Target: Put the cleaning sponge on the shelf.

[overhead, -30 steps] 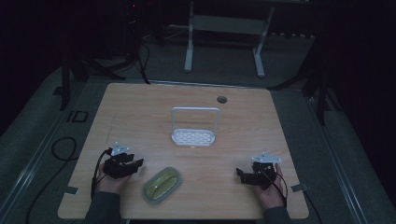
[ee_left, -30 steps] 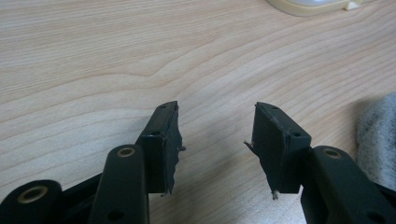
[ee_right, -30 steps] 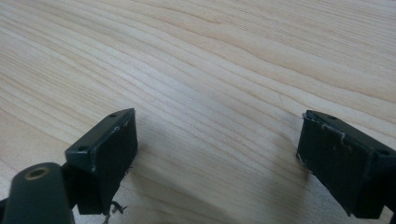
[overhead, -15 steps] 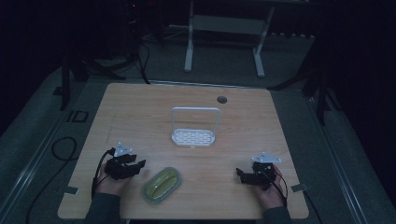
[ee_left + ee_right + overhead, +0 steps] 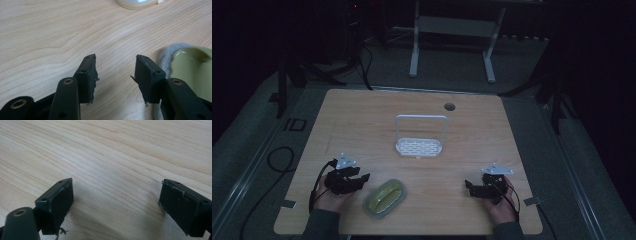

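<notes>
Two grippers low in high view: left gripper point(image 5: 360, 179) spread, just been opening, green dish point(image 5: 385, 198) right beside. Right gripper point(image 5: 469, 187) lower right.
Left gripper view: jaws apart, nothing between, dish at right edge.
Right gripper view: jaws wide, bare table point(image 5: 112, 157).

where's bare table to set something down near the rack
Free: the wide strip left of the white rack, the strip to its right, and the patch between green dish and right gripper. Crowded: the left gripper beside the dish.
</notes>
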`<control>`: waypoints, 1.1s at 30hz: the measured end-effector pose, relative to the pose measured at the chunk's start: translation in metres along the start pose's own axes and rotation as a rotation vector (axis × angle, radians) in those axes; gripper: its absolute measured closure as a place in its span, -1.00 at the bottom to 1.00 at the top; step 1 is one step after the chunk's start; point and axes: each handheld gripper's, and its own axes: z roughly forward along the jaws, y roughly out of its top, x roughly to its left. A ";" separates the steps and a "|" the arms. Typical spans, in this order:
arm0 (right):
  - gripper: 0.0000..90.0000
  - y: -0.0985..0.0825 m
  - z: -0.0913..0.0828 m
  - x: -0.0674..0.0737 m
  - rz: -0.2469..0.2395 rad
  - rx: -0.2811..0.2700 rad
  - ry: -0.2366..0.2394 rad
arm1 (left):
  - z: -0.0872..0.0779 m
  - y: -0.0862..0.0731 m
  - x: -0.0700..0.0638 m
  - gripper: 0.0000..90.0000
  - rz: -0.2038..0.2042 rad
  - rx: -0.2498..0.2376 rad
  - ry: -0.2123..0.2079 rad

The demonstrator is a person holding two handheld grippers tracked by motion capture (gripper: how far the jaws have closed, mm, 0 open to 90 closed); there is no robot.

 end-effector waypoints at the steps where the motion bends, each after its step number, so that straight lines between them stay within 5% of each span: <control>1: -0.74 0.000 0.000 0.000 0.000 0.000 0.000 | -0.001 0.001 -0.001 0.13 0.003 0.000 0.000; 33: -0.74 0.000 0.000 0.000 0.000 0.000 0.000 | -0.015 0.013 -0.031 0.04 0.069 0.053 -0.061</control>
